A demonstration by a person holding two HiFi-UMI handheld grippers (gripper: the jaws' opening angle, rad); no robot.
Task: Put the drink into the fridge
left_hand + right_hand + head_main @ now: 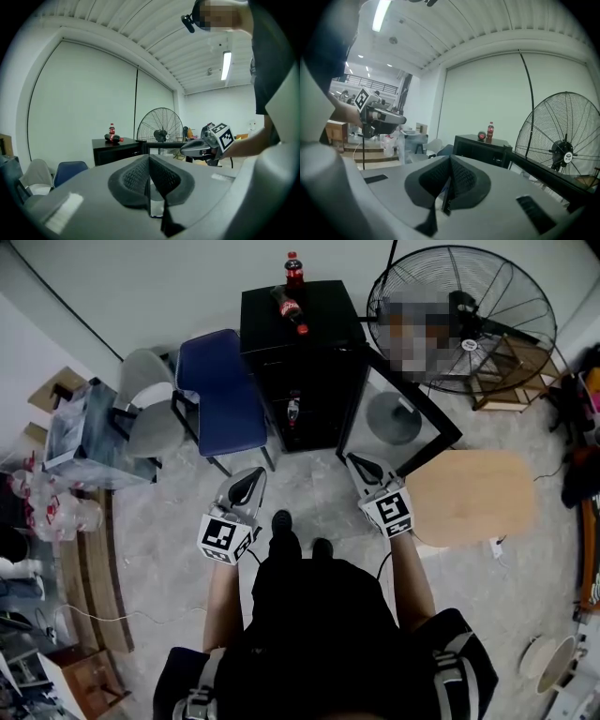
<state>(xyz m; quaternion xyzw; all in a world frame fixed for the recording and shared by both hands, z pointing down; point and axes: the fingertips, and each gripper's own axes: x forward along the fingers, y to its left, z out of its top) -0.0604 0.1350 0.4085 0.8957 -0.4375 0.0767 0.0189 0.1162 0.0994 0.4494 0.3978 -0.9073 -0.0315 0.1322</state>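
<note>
Atop the fridge (323, 310), an upright bottle (293, 270) neighbours a toppled bottle (289, 307).

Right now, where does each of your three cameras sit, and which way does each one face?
Head view: on the person's head, facing steeply down at the open fridge and fan; shows arms, feet, left gripper and right gripper.
Left gripper view: on the left gripper, looking along its shut jaws at the fridge; shows the right gripper and arm.
Right gripper view: on the right gripper, along its shut jaws at the fridge; shows the left gripper.
Shared: all see the fridge, the fan, the upright bottle on top.
</note>
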